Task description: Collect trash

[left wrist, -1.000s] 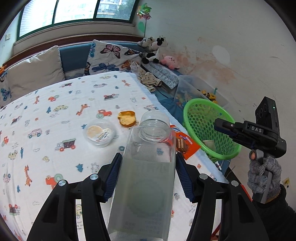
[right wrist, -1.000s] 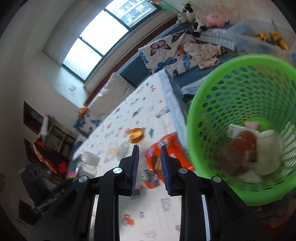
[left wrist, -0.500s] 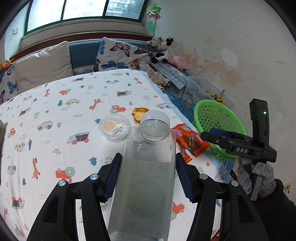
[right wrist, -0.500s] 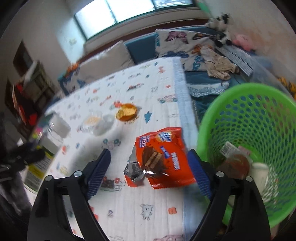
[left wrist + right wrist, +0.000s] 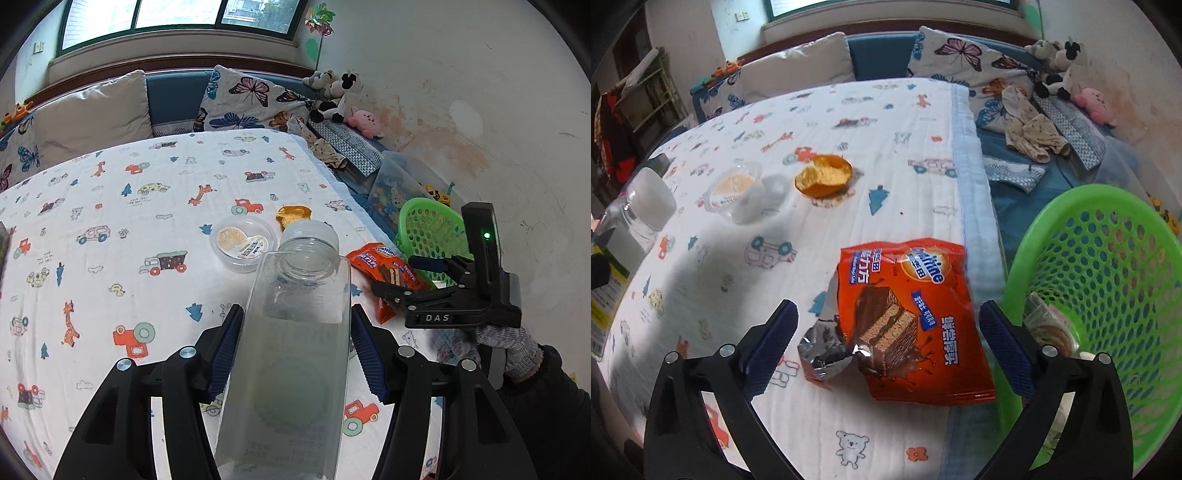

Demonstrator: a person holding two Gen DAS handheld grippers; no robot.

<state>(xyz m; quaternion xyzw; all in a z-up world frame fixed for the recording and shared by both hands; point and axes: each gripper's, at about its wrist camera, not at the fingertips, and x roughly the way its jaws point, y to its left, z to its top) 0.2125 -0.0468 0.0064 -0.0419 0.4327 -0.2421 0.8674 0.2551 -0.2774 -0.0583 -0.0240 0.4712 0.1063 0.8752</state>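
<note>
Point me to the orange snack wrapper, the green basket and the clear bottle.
orange snack wrapper (image 5: 908, 317): right wrist view, middle of its printed face.
green basket (image 5: 1067, 206): right wrist view, far rim.
clear bottle (image 5: 295, 350): left wrist view, body between the left gripper's pads.

The left wrist camera is looking forward and down along its fingers, sitting close behind a clear square plastic bottle (image 5: 295, 354) that is filling the lower middle of its view. The right wrist camera is tilting down more steeply, hanging close above a torn orange snack wrapper (image 5: 908, 317). Both views are sharing the cartoon-printed white cloth (image 5: 129, 236) (image 5: 849, 147), the green perforated plastic basket (image 5: 428, 229) (image 5: 1108, 295) and the window-side cushions.
</note>
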